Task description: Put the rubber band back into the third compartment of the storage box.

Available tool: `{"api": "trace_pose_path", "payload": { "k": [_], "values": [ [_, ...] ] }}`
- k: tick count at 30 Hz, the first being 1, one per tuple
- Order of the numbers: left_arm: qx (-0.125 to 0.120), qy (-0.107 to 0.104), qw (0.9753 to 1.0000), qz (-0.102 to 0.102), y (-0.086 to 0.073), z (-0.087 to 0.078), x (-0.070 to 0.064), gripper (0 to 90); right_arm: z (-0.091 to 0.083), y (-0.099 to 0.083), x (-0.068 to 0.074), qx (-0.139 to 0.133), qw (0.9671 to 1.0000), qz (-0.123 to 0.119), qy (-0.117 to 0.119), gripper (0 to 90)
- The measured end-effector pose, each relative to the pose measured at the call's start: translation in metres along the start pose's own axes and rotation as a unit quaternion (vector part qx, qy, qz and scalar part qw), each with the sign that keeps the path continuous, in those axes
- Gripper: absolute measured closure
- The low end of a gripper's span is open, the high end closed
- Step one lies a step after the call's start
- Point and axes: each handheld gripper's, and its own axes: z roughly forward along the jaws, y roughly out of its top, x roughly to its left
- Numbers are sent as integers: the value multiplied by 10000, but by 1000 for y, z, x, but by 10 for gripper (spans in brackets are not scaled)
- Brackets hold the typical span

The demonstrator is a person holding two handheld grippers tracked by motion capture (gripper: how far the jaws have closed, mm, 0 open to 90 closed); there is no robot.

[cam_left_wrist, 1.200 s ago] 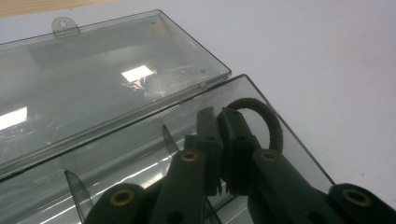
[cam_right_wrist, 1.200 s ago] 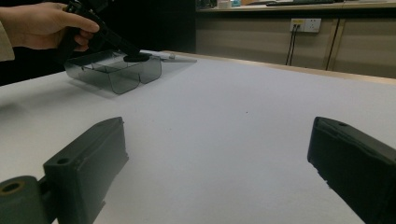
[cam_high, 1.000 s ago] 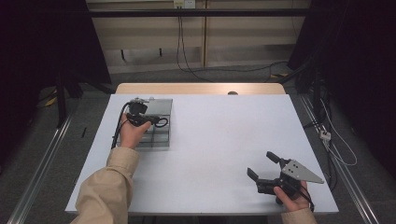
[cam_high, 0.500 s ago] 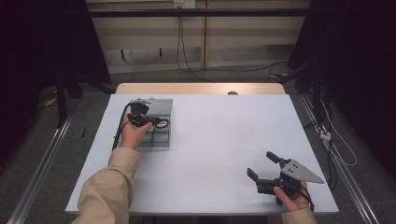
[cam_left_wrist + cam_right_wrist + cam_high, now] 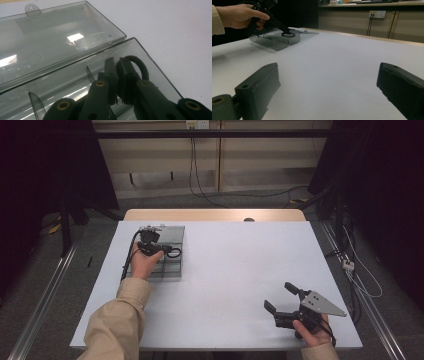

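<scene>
No brand, label or writing can be read on anything here. At the left of the bench [image 5: 225,270], the left gripper [image 5: 117,75] reaches down into a clear smoky plastic box [image 5: 62,82], and its jaws are pressed together on a black band [image 5: 138,66], a loop of dark elastic that curls out to the right of the jaw tips. The box stands open, its hinged lid [image 5: 55,42] folded back flat beyond the jaws, with a small hanging tab at the far edge. Thin clear dividers split the box into compartments; the one under the jaws holds the band, and whether the band rests on the box floor or hangs just above it cannot be told. The compartments to the left of the jaws look bare. In the high view the box [image 5: 172,265] sits near the bench's left edge with the left hand [image 5: 145,262] over it. Far to the right, near the front corner, the right gripper [image 5: 282,302] rests low on the bench in the right hand [image 5: 312,332], its jaws spread wide apart with bare white bench between them, well apart from the box.
</scene>
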Motion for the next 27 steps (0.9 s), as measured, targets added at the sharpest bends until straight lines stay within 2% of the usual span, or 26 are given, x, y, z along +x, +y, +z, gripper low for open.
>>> {"api": "trace_pose_path", "payload": {
  "k": [7, 18, 24, 27],
  "values": [
    [-11, 13, 10000, -14, 0, 0, 0, 846, 0, 0, 0, -4, 10000, -18, -10, 37],
    [-13, 73, 10000, 22, -1, 0, -1, 786, 1, 1, 0, -12, 10000, -35, 1, 35],
    [79, 15, 10000, 58, -1, 2, -3, 820, 1, 1, 1, -14, 10000, -46, 19, 35],
    [21, -52, 10000, 16, -1, 3, -5, 820, 2, 1, 1, -9, 10000, -47, 31, 35]
  ]
}}
